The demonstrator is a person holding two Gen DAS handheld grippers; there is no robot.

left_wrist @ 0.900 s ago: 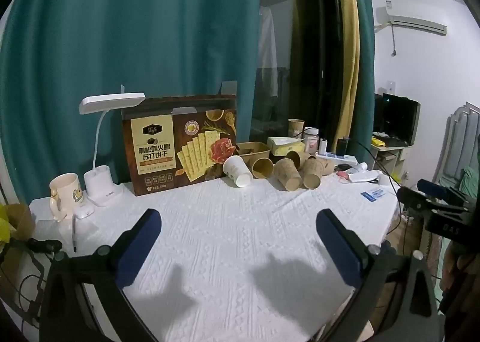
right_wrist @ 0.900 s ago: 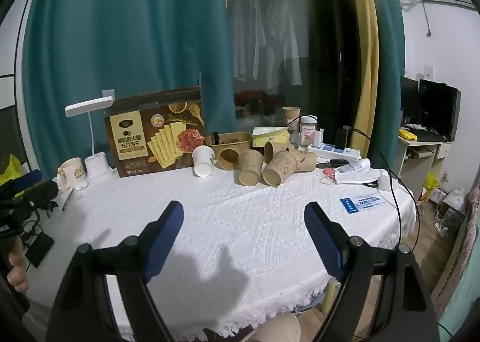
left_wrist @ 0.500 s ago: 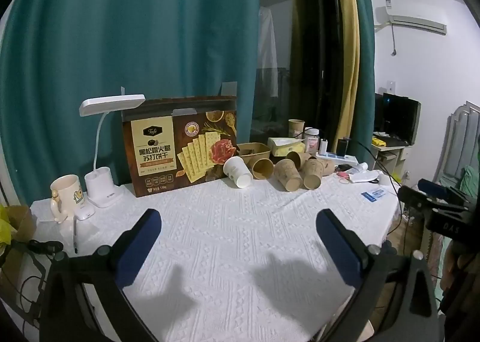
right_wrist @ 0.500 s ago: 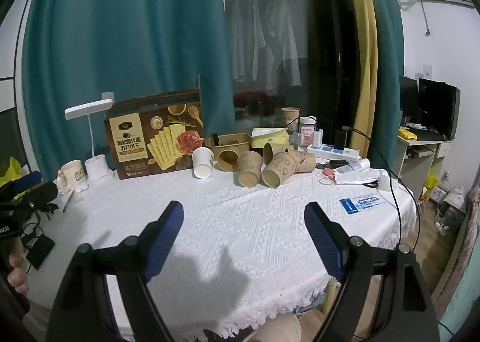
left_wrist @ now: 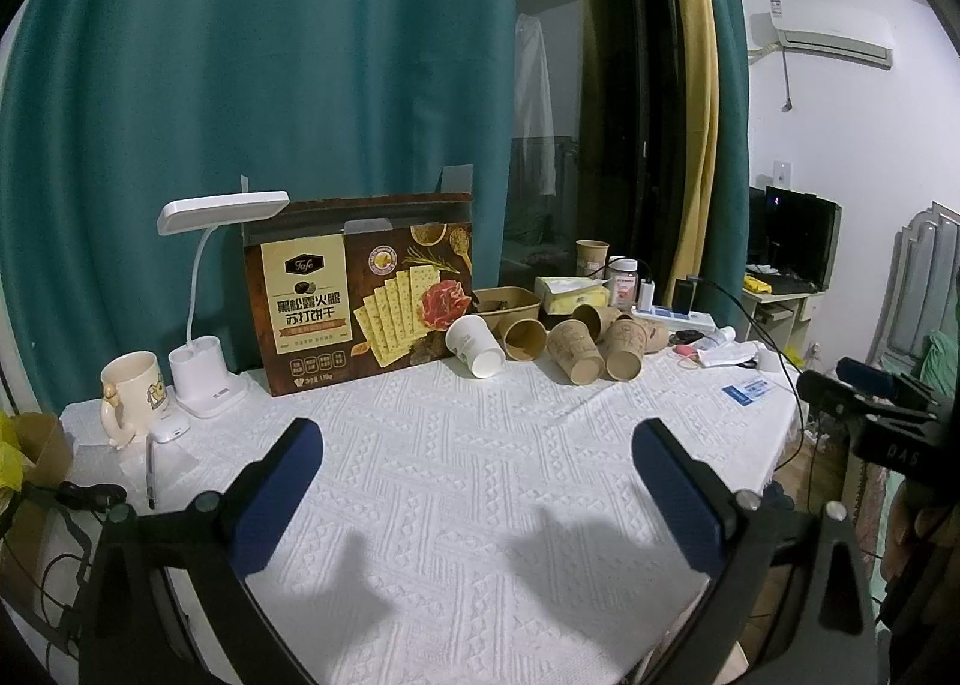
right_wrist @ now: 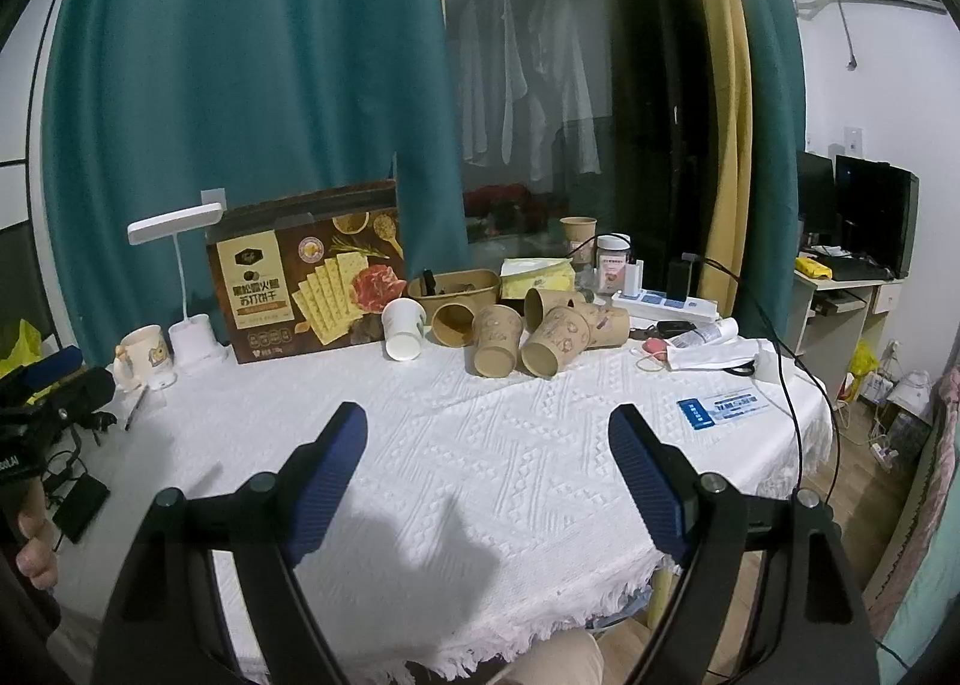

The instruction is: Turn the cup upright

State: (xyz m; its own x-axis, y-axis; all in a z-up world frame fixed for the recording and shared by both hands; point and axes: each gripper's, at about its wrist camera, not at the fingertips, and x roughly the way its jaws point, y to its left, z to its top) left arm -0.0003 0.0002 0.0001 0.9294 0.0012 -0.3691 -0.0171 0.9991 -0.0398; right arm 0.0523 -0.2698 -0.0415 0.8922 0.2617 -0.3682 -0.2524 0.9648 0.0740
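sideways white cup (left_wrist: 475, 346), mouth toward camera, axis near-level

Table (right_wrist: 540, 505) in white cloth bears tipped cups (right_wrist: 555, 340), cracker box (right_wrist: 306, 289)

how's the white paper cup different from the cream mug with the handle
The white paper cup lies tipped on its side beside the cracker box; the cream ceramic mug stands upright by the white lamp base. The cup is plain, the mug has a handle and print. Both rest on the white tablecloth.
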